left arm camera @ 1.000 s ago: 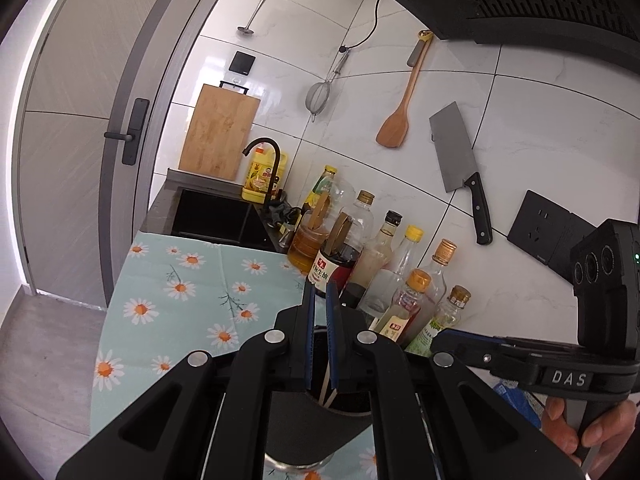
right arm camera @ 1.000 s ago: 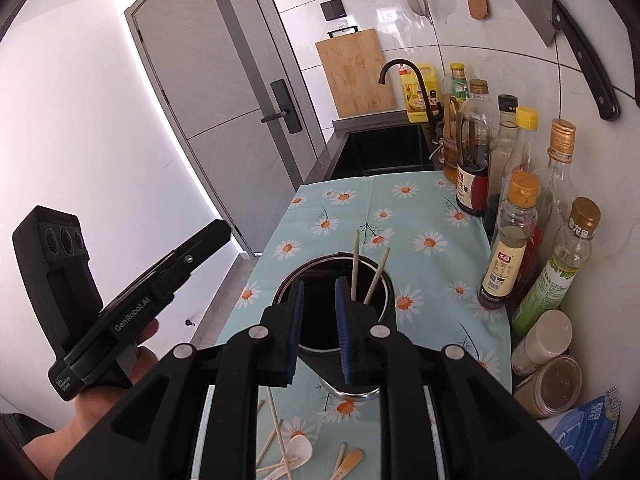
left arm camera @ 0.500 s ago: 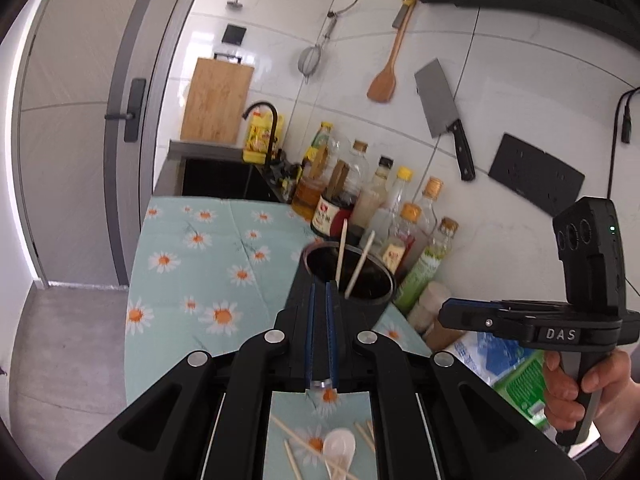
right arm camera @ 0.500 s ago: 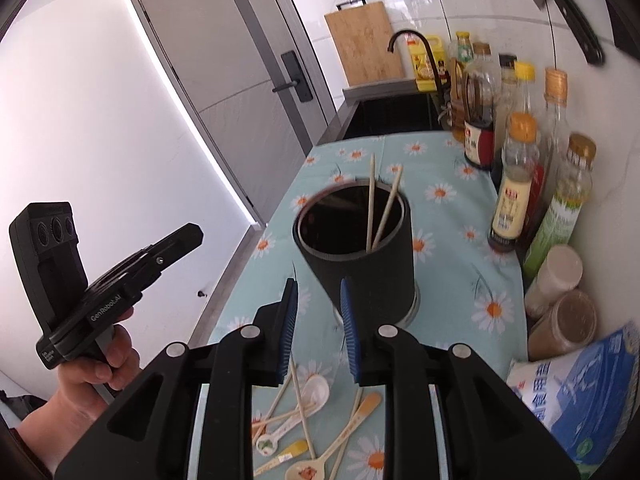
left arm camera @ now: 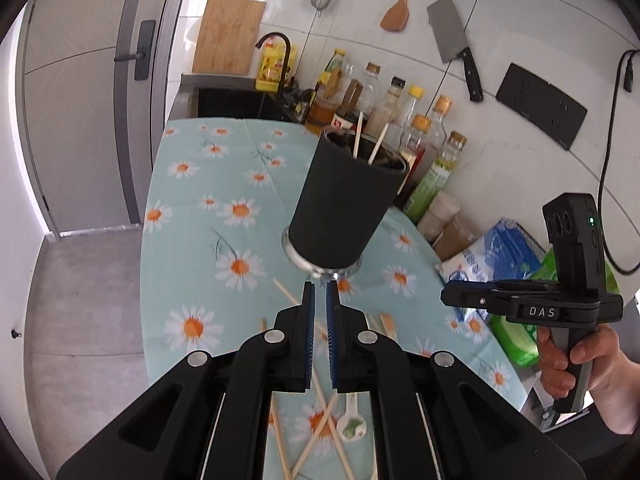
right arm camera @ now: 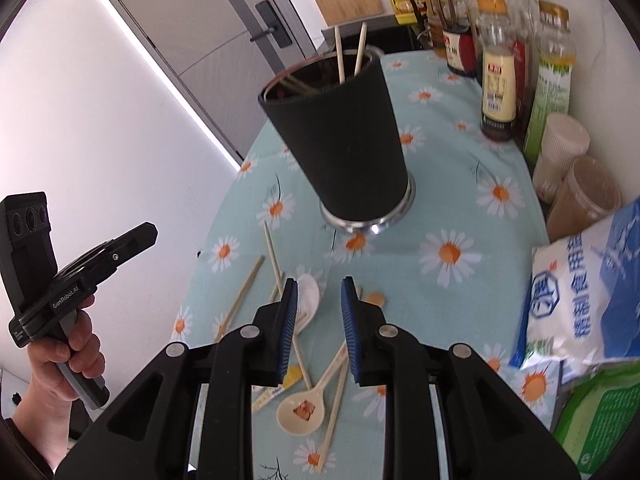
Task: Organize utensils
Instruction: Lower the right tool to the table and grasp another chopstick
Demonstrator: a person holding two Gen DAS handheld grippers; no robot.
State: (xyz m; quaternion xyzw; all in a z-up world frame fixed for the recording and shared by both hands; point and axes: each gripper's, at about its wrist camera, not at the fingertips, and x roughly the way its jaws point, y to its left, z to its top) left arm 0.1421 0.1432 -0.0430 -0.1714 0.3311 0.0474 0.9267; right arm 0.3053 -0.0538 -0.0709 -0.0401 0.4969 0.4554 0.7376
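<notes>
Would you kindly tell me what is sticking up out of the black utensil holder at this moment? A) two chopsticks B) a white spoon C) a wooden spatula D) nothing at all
A: two pale chopsticks rise above the rim of the black utensil holder, while the spoons lie on the daisy tablecloth in front of it.

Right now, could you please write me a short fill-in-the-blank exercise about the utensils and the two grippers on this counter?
1. The black holder has ____ chopsticks sticking up above its rim.
2. The loose spoons lie on a tablecloth printed with ____.
3. The right gripper is ____, with nothing between its fingers.
4. The cleaver hangs on the ____.

Missing words: two; daisies; open; wall
</notes>
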